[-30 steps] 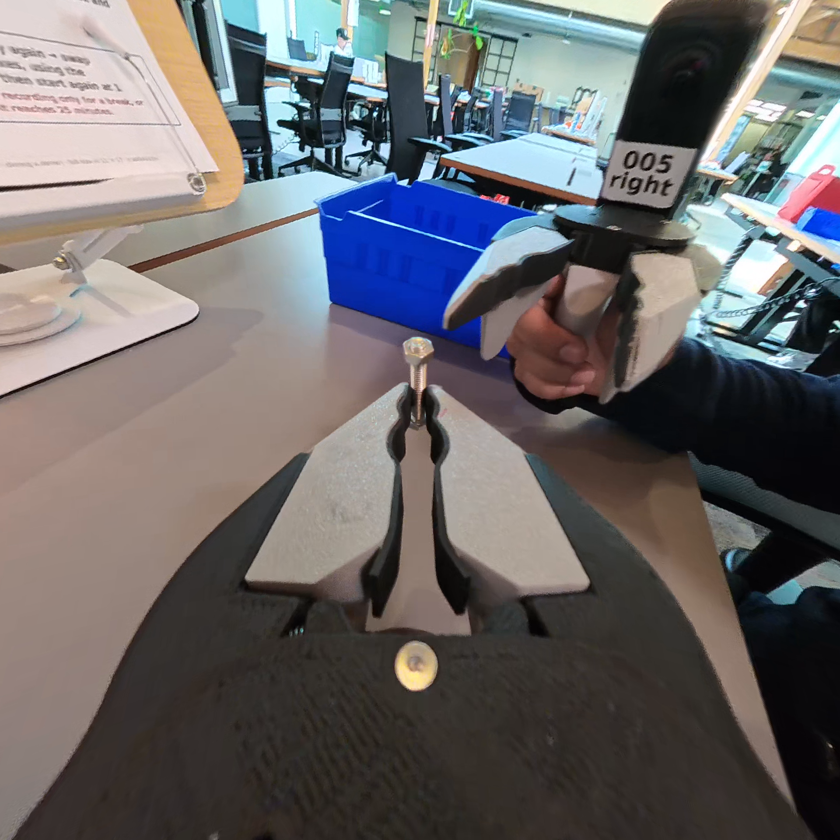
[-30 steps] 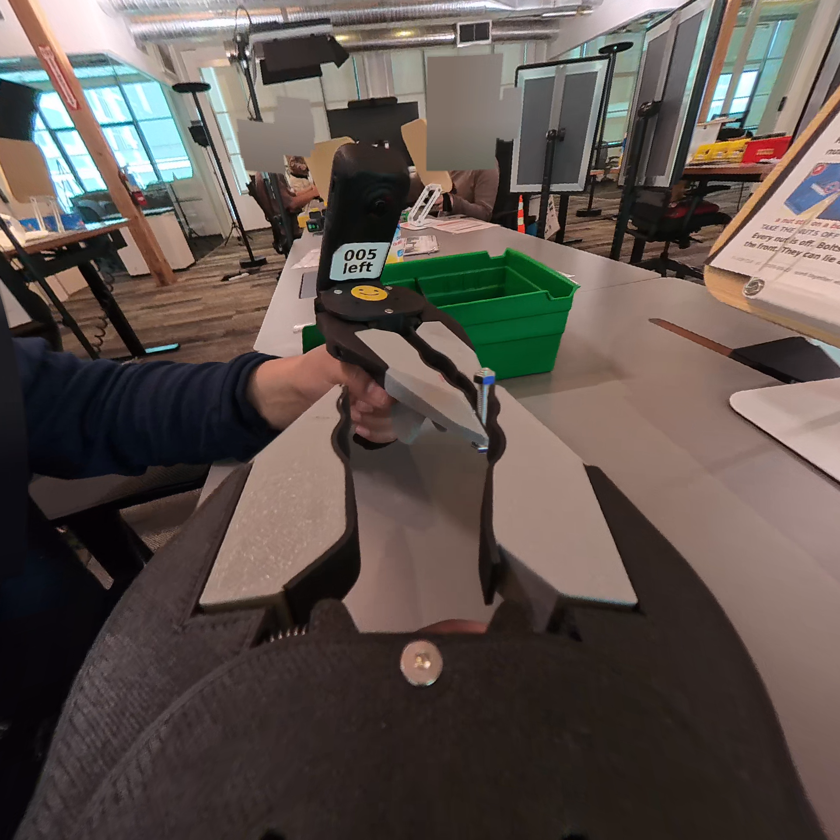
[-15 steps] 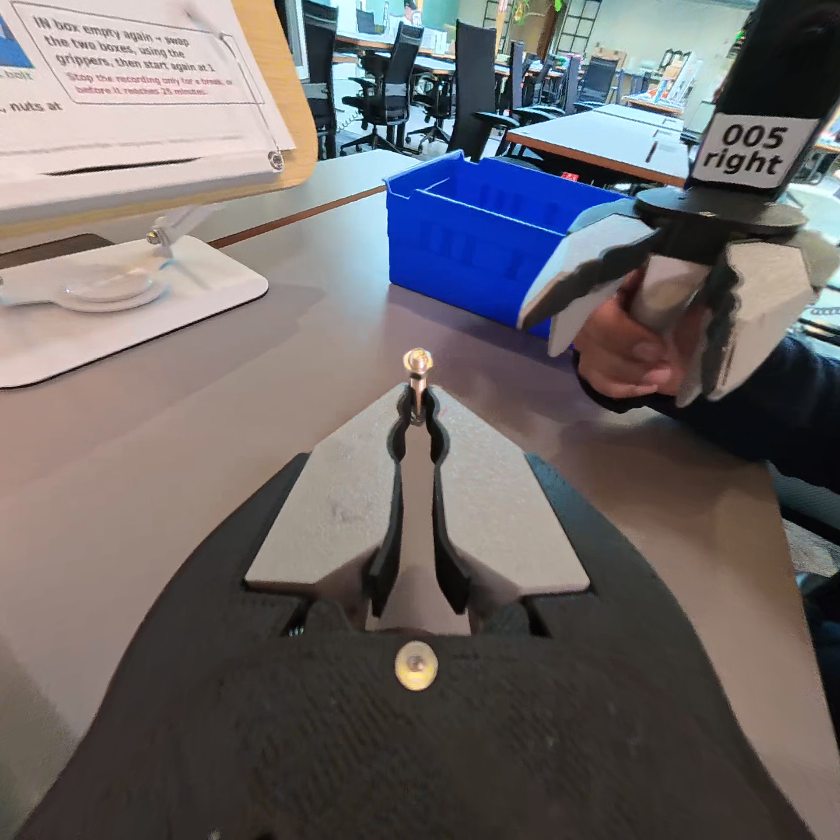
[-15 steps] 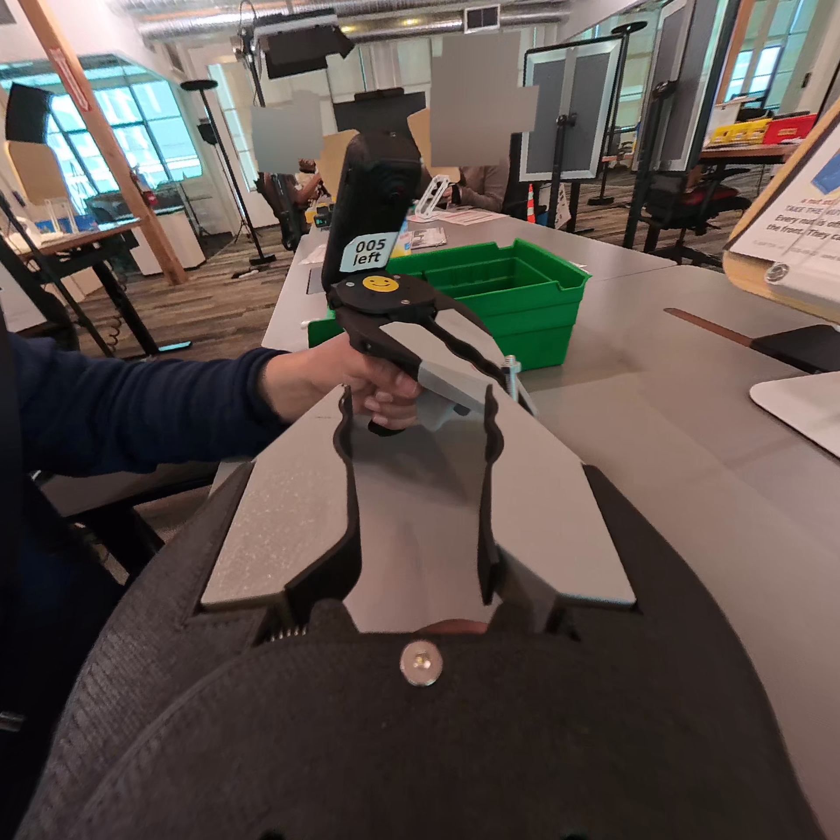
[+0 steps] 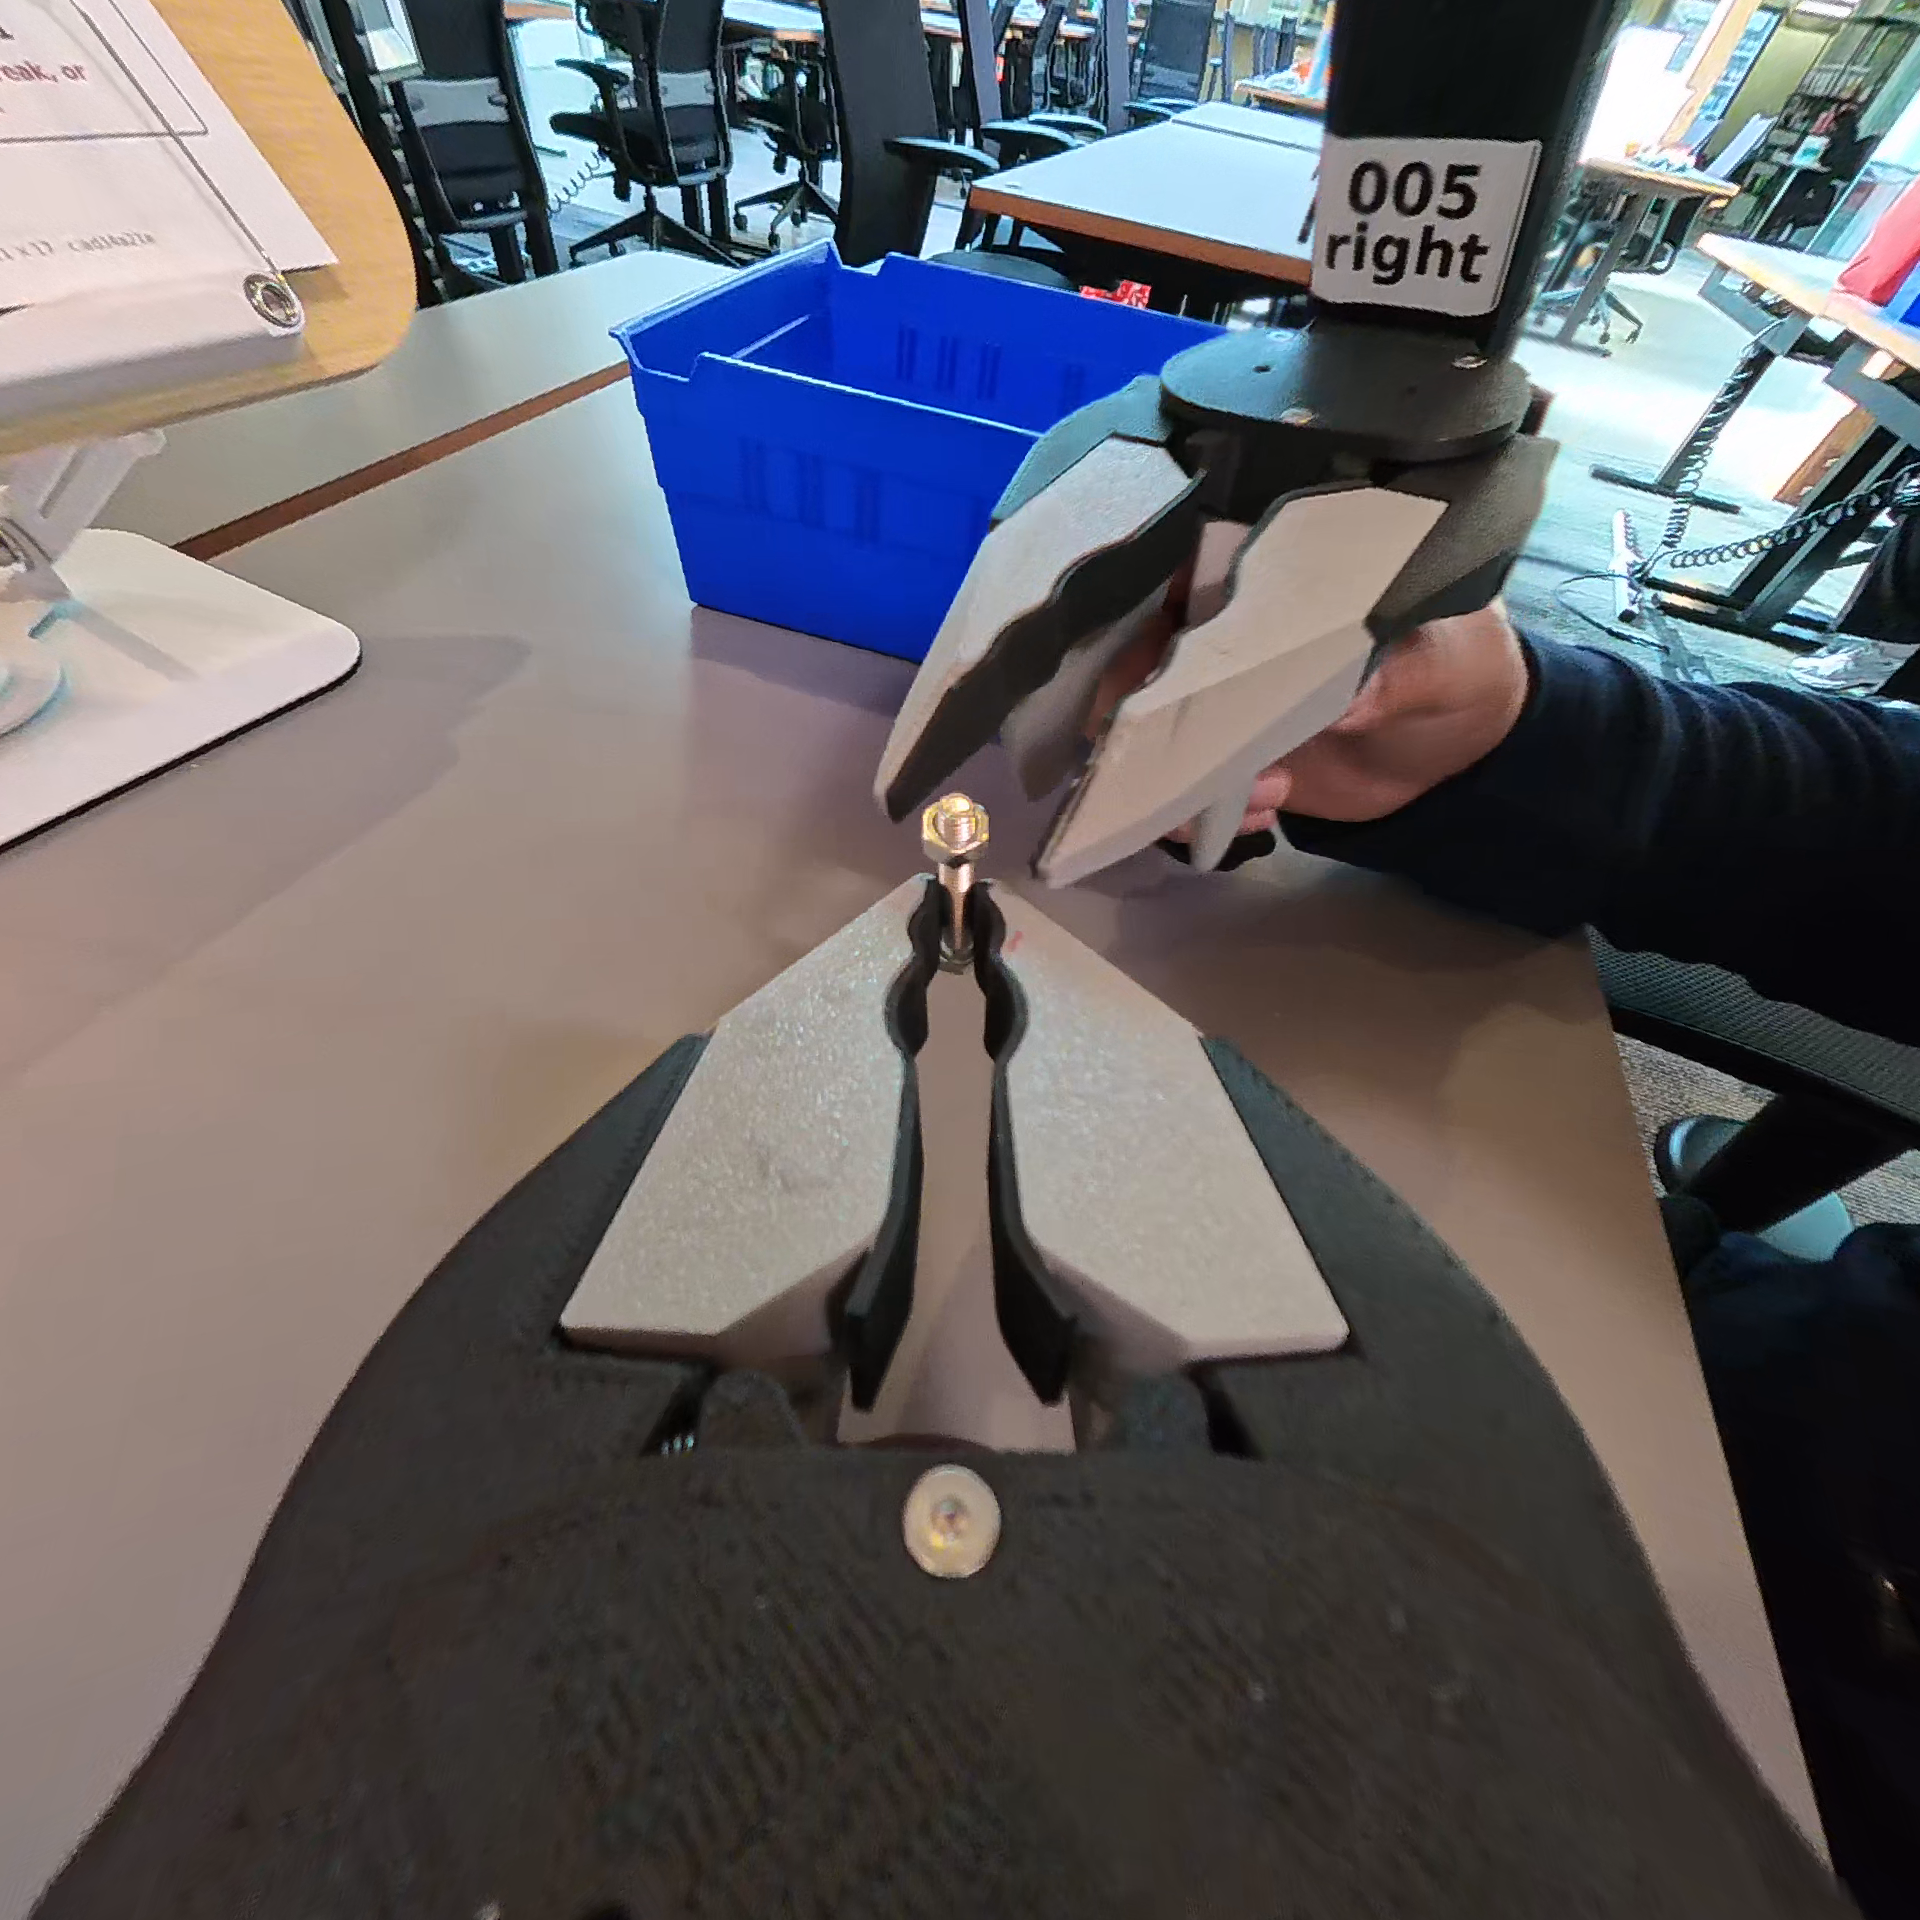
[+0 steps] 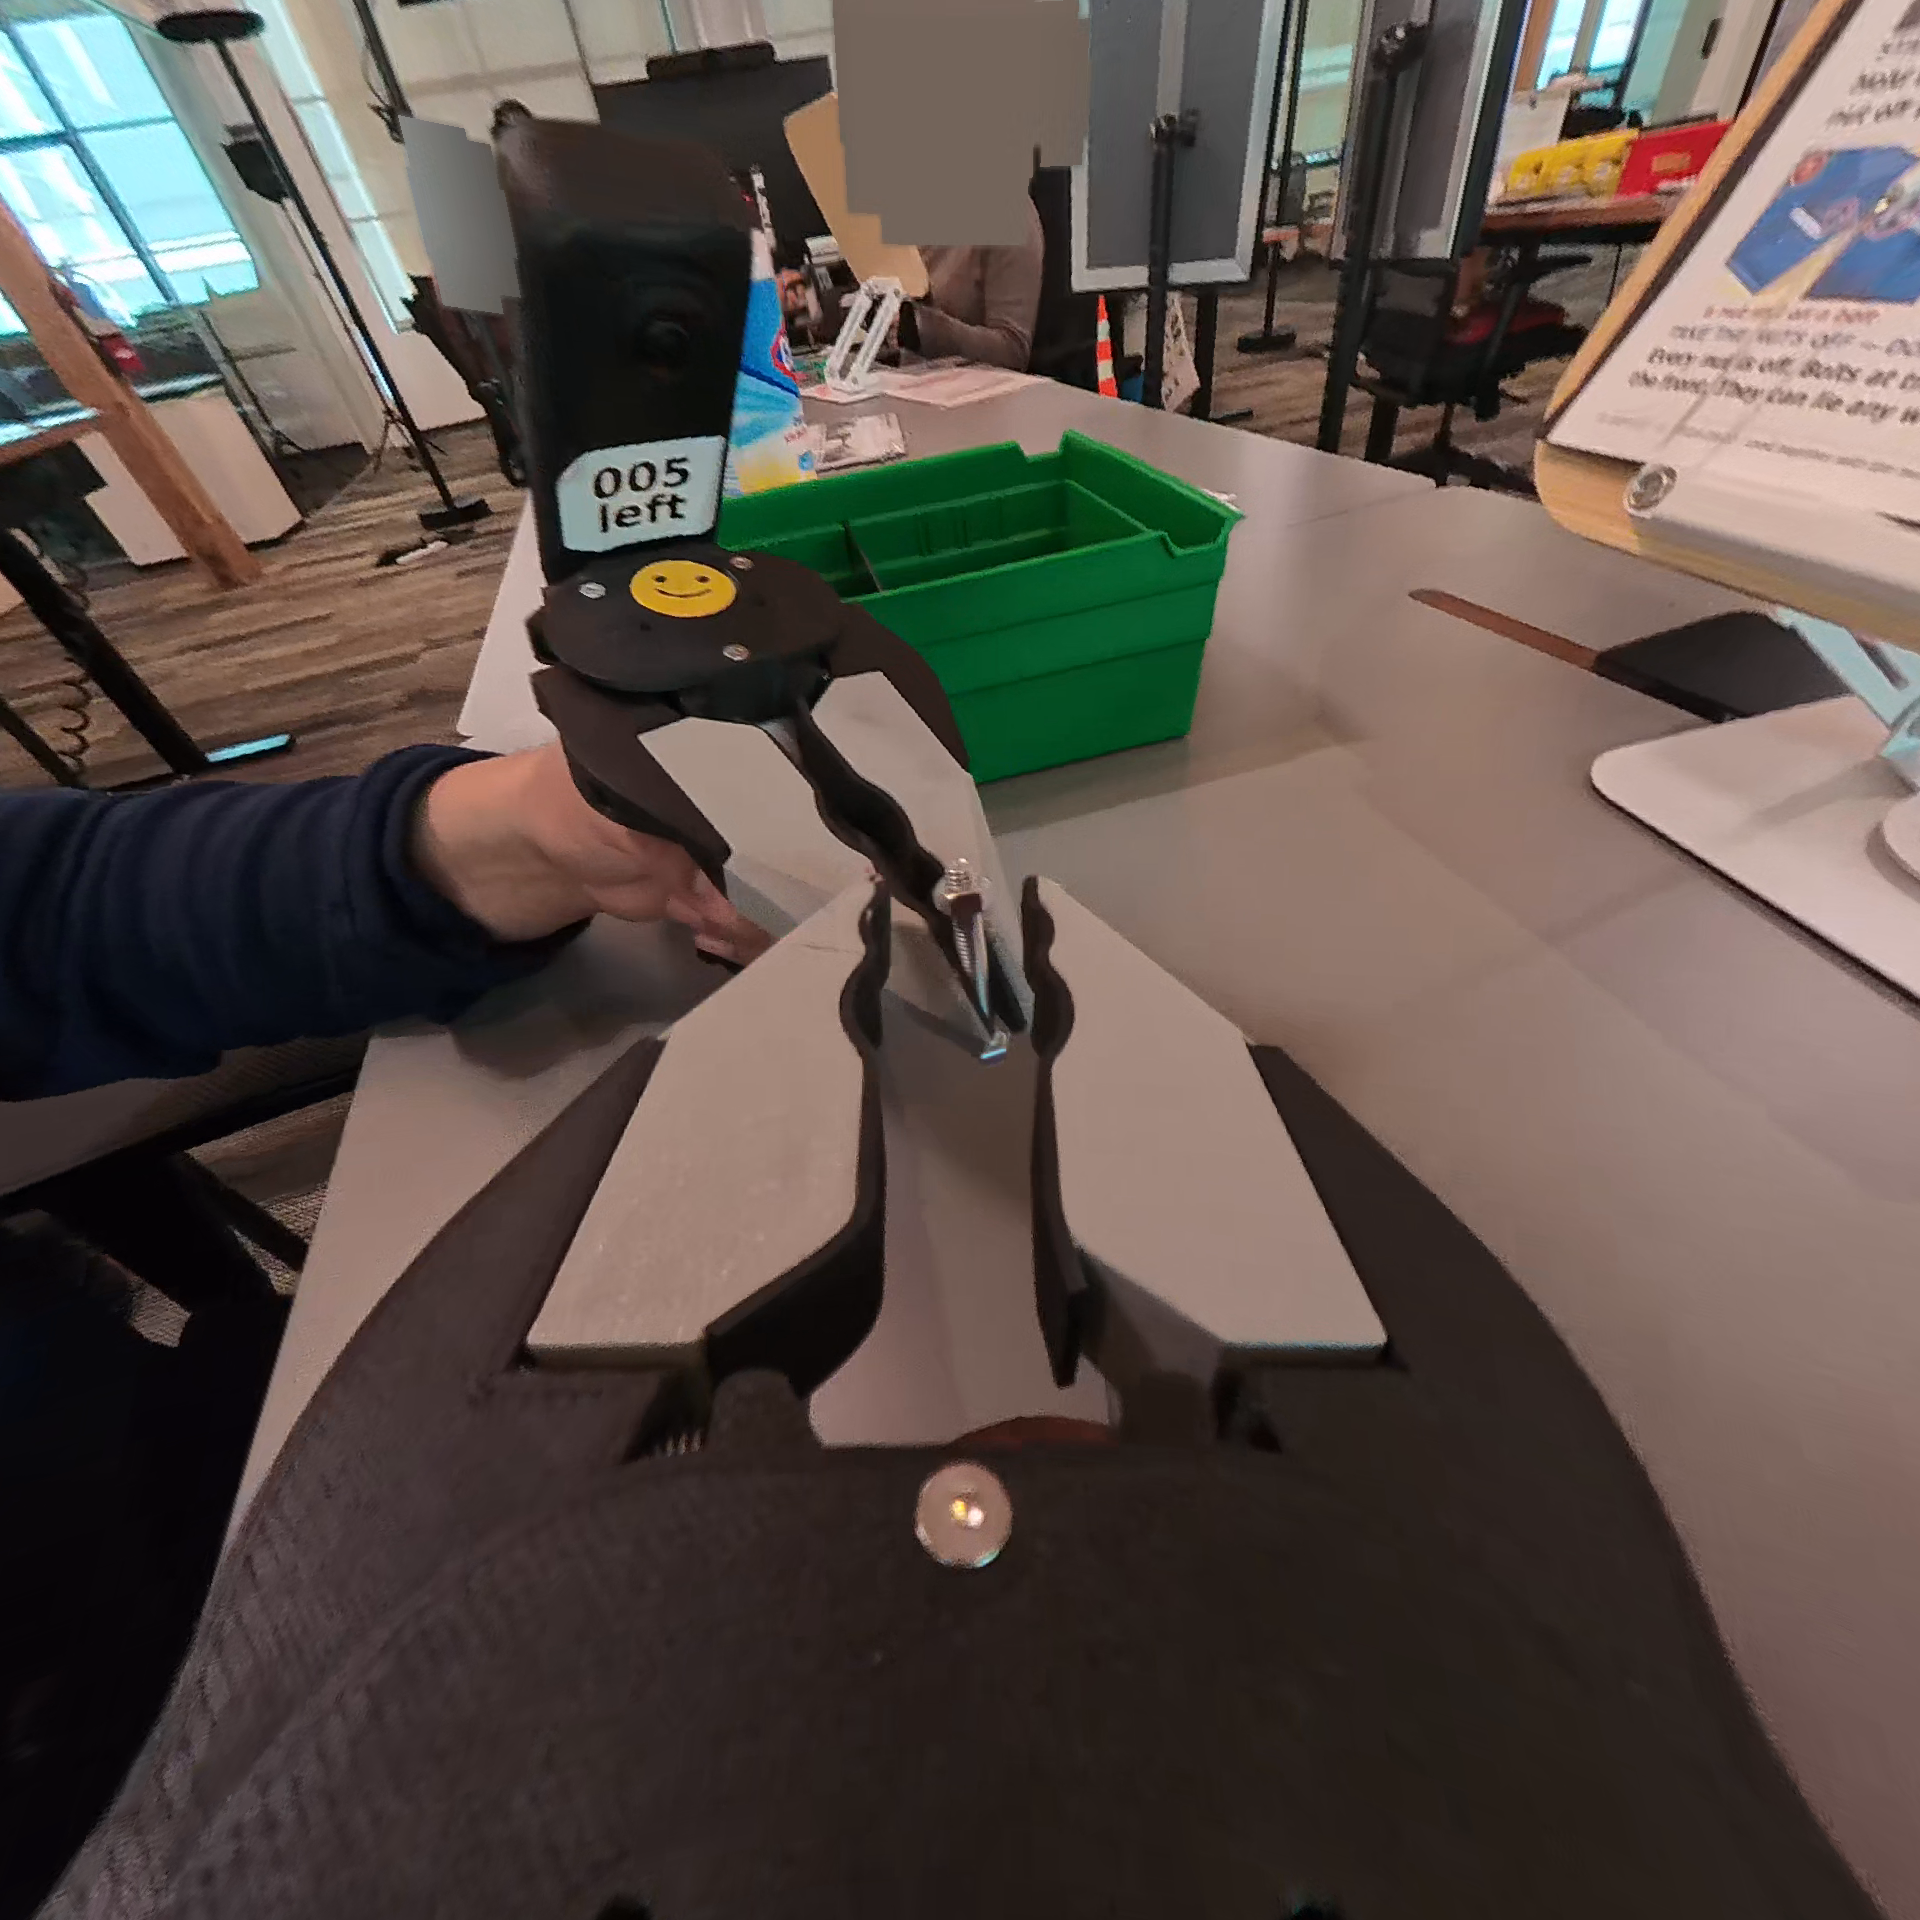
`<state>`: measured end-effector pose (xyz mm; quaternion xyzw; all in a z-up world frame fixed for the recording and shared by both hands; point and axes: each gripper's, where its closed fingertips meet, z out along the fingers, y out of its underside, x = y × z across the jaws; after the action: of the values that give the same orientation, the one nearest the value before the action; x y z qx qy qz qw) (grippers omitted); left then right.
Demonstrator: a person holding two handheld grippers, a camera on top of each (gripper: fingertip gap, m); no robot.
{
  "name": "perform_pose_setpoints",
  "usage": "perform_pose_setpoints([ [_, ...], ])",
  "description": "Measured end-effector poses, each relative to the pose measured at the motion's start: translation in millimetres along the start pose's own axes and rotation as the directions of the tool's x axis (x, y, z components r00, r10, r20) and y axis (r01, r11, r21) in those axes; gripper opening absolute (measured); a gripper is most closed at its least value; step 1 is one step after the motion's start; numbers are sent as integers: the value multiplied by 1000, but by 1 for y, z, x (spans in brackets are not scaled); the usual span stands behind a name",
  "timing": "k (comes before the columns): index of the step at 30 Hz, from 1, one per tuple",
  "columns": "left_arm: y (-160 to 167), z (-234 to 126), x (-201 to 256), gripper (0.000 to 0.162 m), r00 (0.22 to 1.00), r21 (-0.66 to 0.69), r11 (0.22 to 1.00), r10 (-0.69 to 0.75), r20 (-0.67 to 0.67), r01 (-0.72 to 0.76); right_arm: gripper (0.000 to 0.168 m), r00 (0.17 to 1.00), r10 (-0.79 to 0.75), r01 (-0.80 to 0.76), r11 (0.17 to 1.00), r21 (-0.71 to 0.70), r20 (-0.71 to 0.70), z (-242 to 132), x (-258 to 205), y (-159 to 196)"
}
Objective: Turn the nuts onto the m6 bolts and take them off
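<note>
A silver M6 bolt (image 5: 954, 902) stands upright with a nut (image 5: 954, 827) at its upper end. My left gripper (image 5: 954, 914) is shut on the bolt's shaft, just above the grey table (image 5: 499, 790). My right gripper (image 5: 966, 840) comes in from the upper right. It is open, with one fingertip on each side of the nut and not touching it. In the right wrist view the nut (image 6: 958, 886) and the bolt (image 6: 977, 966) lie between my right gripper's (image 6: 954, 902) open fingertips. The left gripper (image 6: 992, 1003) holds the bolt tilted there.
A blue bin (image 5: 852, 468) stands behind the bolt in the left wrist view. A green divided bin (image 6: 1039, 644) stands behind the left gripper in the right wrist view. A paper holder on a white base (image 5: 156, 675) stands at the side, also seen in the right wrist view (image 6: 1766, 810). Both grippers' tips are close together, under 4 cm apart.
My right gripper has moved down and in, from beside the blue bin to the nut. Its fingers have closed partway around the nut. The left gripper still holds the bolt.
</note>
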<state>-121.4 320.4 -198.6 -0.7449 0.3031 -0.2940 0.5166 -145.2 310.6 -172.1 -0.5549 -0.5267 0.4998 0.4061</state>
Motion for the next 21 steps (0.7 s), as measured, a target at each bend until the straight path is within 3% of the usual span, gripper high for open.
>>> perform_pose_setpoints([
  [3, 2, 2, 1, 3, 1000, -9, 1000, 0, -5, 0, 8, 1000, 18, -18, 1000, -26, 8, 2, 1, 6],
  [10, 5, 4, 0, 3, 997, -8, 998, -70, -26, 70, 7, 999, 31, -31, 998, -45, -9, 2, 4, 9],
  [14, 10, 7, 1, 10, 998, -36, 998, -54, -18, 53, 7, 996, 85, -85, 996, 6, 26, -2, 3, 1],
  [21, 7, 7, 4, 9, 1000, -22, 1000, -14, -22, 14, 7, 991, 118, -121, 992, 41, 55, -7, 3, -5],
])
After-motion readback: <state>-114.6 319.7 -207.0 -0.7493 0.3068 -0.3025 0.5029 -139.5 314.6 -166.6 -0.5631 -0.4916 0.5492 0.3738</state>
